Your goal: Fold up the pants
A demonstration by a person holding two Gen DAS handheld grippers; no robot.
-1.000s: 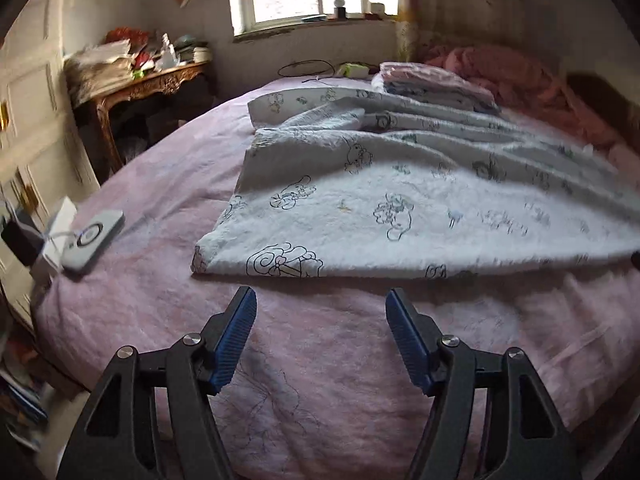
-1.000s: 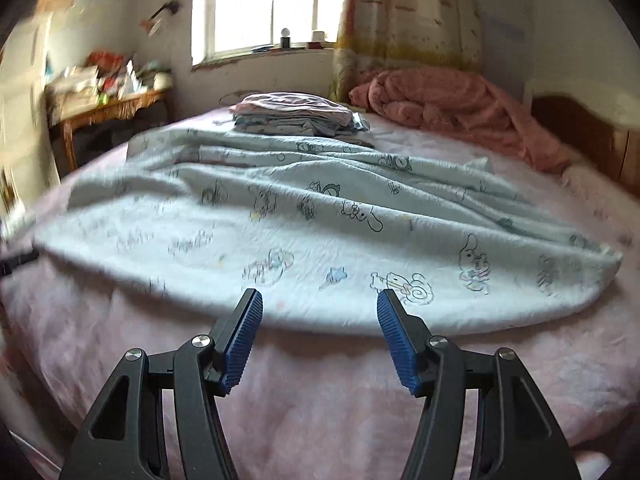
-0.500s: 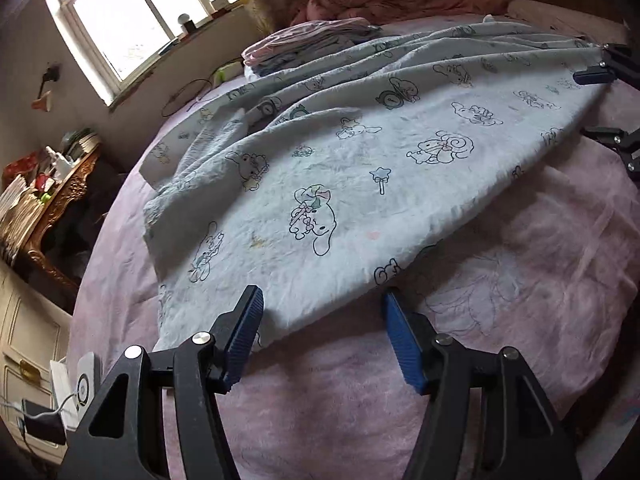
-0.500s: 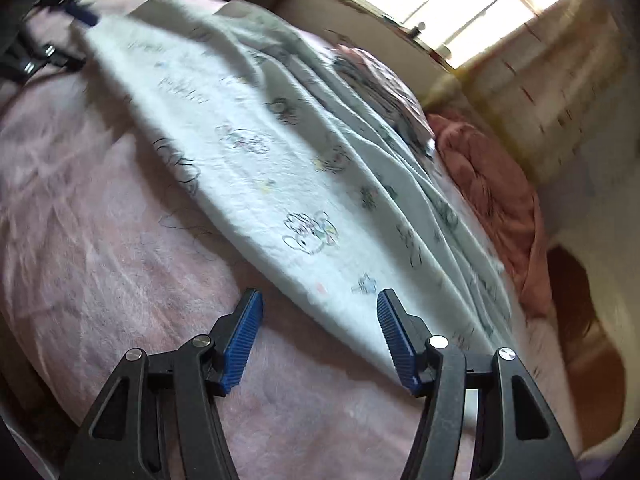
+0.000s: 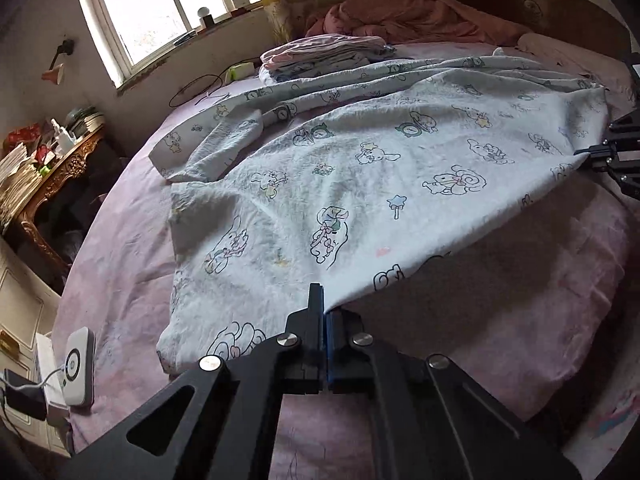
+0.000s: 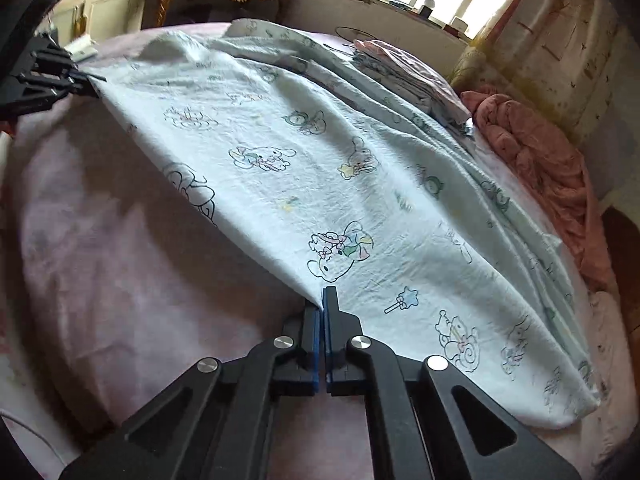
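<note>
So both grippers are clamped down on the pants (image 5: 360, 184) right now. The left gripper (image 5: 323, 304) has its fingers (image 5: 316, 312) clenched on the near edge of the fabric, with the cloth pinched between the blue pads and pulled up into a little peak. Same deal with the right gripper (image 6: 323, 300): fingers pressed together on that near hem, further along it, fabric coming to a point right at the tips.

The pants are pale blue-white with cartoon animal prints, spread wide across the pink bed (image 5: 520, 300). The edge between the 2 grippers is lifted off the sheet and stretched in a fairly straight line, casting a shadow on the bed underneath. The rest still lies on the mattress, with some wrinkles and a folded-over bit toward the far side.

From the left wrist view the right gripper shows at the right edge, and from the right wrist view the left one sits at the upper left.

Behind the pants there's a stack of folded clothes (image 5: 324, 54), and a rumpled pink blanket (image 5: 412, 16) near the headboard. A white device (image 5: 78, 364) with a cable sits at the bed's left edge.
</note>
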